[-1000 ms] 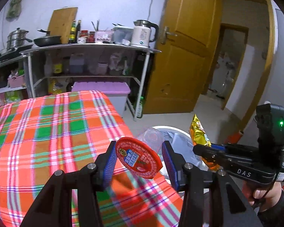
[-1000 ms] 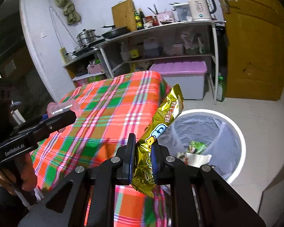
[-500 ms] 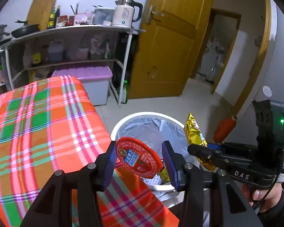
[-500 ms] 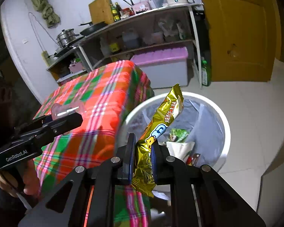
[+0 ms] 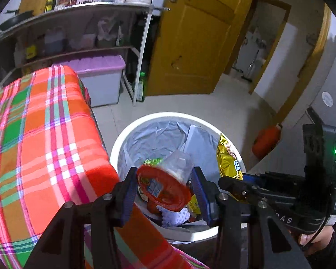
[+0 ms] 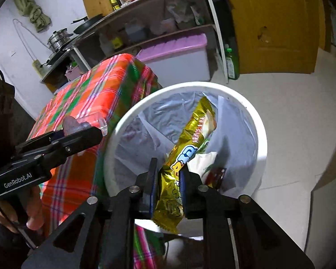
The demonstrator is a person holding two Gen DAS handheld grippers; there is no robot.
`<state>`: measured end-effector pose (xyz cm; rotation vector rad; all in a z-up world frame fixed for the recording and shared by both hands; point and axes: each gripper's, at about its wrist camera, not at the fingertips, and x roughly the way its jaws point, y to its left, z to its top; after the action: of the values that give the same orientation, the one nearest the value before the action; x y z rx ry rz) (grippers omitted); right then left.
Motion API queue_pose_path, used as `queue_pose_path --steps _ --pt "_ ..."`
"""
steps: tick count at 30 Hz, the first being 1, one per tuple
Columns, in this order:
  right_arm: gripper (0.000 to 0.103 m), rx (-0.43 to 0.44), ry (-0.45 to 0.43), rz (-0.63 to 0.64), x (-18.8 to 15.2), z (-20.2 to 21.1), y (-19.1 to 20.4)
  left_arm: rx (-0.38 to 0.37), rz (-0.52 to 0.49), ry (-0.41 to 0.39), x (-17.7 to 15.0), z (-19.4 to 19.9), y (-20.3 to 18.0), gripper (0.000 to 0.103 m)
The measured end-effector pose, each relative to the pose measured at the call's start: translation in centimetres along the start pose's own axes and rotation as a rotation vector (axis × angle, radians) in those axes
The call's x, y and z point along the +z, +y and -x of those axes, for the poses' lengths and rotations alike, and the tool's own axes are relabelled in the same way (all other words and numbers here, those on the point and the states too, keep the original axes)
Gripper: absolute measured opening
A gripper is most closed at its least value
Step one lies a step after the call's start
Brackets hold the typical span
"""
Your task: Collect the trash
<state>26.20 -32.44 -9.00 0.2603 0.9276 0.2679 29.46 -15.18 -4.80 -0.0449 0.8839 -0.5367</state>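
My left gripper (image 5: pixel 164 194) is shut on a clear plastic cup with a red foil lid (image 5: pixel 163 188), held over the near rim of the white trash bin (image 5: pixel 145 121). My right gripper (image 6: pixel 168 179) is shut on a gold snack wrapper (image 6: pixel 190 139) and holds it above the same bin (image 6: pixel 255 116). The bin has a grey liner and holds several pieces of trash. The right gripper with the wrapper (image 5: pixel 228 159) also shows in the left wrist view at the bin's right rim. The left gripper (image 6: pixel 82 134) shows in the right wrist view at the bin's left.
A table with an orange, green and pink plaid cloth (image 5: pixel 38 139) stands right beside the bin on the left. Behind are a metal shelf rack (image 5: pixel 78 22), a purple-lidded storage box (image 5: pixel 100 76), a green bottle (image 5: pixel 141 87) and a yellow door (image 5: pixel 194 40).
Both grippers have moved from over the table edge to over the bin, and tilted downward. The bin now fills more of both views. Both loads stay gripped.
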Motion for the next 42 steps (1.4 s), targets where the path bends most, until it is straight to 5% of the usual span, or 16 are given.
queue_pose_path --steps 6,23,42 --pt "0.039 -0.005 0.003 -0.007 0.0 -0.7 -0.5 0.005 0.02 0.027 -0.1 -1.0 0.3 0.051" --pt "0.039 -0.019 -0.112 0.049 -1.0 5.3 2.8 0.028 0.022 -0.098 -1.6 5.8 -0.7 0.051" --pt "0.039 -0.074 -0.209 0.181 -6.1 11.7 8.9 0.154 -0.015 -0.262 -8.5 16.8 -2.6 0.051"
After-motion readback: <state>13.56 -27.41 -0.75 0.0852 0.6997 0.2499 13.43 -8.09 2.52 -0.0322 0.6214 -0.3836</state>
